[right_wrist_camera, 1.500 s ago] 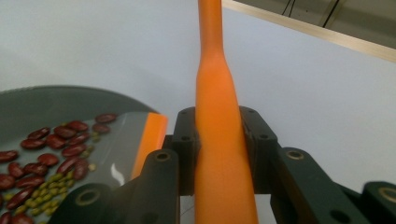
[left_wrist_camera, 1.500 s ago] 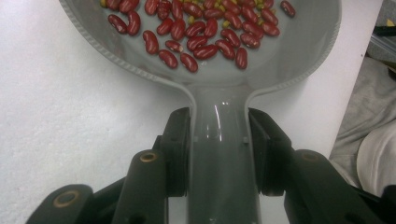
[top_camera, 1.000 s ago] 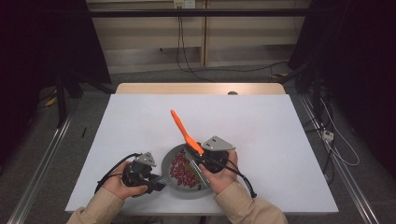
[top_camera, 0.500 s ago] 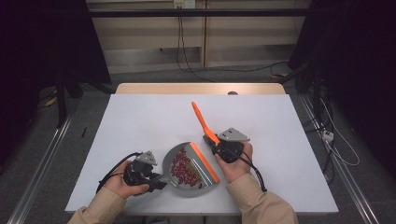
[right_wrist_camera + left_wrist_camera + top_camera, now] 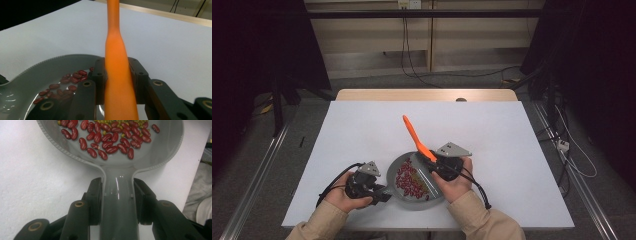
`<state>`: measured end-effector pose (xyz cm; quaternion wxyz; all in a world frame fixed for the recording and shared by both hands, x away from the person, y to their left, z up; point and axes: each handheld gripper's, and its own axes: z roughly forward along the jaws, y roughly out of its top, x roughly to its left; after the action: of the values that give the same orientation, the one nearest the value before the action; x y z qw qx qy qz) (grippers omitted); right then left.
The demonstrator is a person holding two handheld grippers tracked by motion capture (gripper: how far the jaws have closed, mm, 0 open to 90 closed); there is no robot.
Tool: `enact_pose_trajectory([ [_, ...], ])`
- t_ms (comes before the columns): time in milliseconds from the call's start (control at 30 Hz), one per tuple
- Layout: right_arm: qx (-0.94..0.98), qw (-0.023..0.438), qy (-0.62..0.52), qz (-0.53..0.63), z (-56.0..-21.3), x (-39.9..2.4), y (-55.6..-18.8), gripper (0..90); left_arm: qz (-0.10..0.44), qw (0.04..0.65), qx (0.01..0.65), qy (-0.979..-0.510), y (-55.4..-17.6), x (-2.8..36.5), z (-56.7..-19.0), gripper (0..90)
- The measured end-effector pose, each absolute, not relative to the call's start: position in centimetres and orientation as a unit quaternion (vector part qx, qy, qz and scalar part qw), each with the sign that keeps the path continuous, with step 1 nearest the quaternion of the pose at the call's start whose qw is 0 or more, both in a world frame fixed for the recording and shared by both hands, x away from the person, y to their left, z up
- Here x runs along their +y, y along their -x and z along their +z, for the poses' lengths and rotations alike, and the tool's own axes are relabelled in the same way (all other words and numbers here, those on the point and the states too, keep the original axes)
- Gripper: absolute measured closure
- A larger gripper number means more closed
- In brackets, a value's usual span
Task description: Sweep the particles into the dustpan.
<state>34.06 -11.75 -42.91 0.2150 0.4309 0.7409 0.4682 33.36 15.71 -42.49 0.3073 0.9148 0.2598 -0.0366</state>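
A grey pan (image 5: 412, 199) sits near the front edge of the white counter (image 5: 512, 130), right in front of the person. The left claw (image 5: 379, 192) is clamped on the pan's short handle (image 5: 117, 202); in the left gripper view both black pads press flat against the handle's sides, and the handle runs straight back between them. Inside the pan lies a scatter of red kidney beans (image 5: 110, 142), with smaller yellow-green beans (image 5: 125, 123) mixed in toward the far side.

The right claw (image 5: 434, 162) grips an orange spatula (image 5: 414, 137) by its handle. In the high view the spatula slants up and away from the pan's far right rim, its free end pointing toward the back of the counter. In the right gripper view the orange handle (image 5: 118, 75) stands between the two pads, which squeeze it on both sides, and the pan's rim (image 5: 47, 62) curves just below and to the left with beans (image 5: 72, 80) showing in it.

Both hands rest close together at the pan, one on either side.
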Motion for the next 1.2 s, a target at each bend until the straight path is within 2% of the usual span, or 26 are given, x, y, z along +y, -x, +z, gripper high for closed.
enact_pose_trajectory([
  [67, 0.742, 0.229, -0.426, 0.465, -42.7, -11.9, -34.0, 71.0, -0.030, 0.306, 0.260, -0.915, -33.2, 15.6, -42.4, 61.9],
  [233, 0.734, 0.231, -0.435, 0.469, -42.5, -13.2, -34.3, 71.0, -0.018, 0.300, 0.250, -0.921, -32.6, 15.3, -42.2, 54.4],
  [367, 0.728, 0.233, -0.441, 0.470, -42.3, -14.0, -34.5, 71.0, -0.004, 0.293, 0.244, -0.924, -32.7, 14.6, -42.1, 56.3],
  [500, 0.726, 0.233, -0.444, 0.471, -42.3, -14.4, -34.6, 71.0, 0.011, 0.264, 0.234, -0.936, -33.0, 14.0, -42.4, 61.8],
  [700, 0.717, 0.233, -0.454, 0.474, -42.2, -15.2, -34.7, 71.0, 0.023, 0.263, 0.229, -0.937, -32.7, 13.8, -42.3, 63.5],
  [967, 0.710, 0.238, -0.459, 0.479, -42.0, -16.3, -34.8, 71.0, 0.036, 0.309, 0.243, -0.919, -32.1, 14.2, -42.9, 63.7],
  [1000, 0.709, 0.239, -0.460, 0.478, -41.9, -16.4, -34.8, 70.9, 0.035, 0.299, 0.230, -0.926, -32.3, 14.4, -42.8, 63.7],
  [1200, 0.713, 0.242, -0.458, 0.472, -41.9, -17.0, -34.8, 71.0, 0.043, 0.332, 0.231, -0.914, -32.2, 14.5, -42.6, 63.6],
])
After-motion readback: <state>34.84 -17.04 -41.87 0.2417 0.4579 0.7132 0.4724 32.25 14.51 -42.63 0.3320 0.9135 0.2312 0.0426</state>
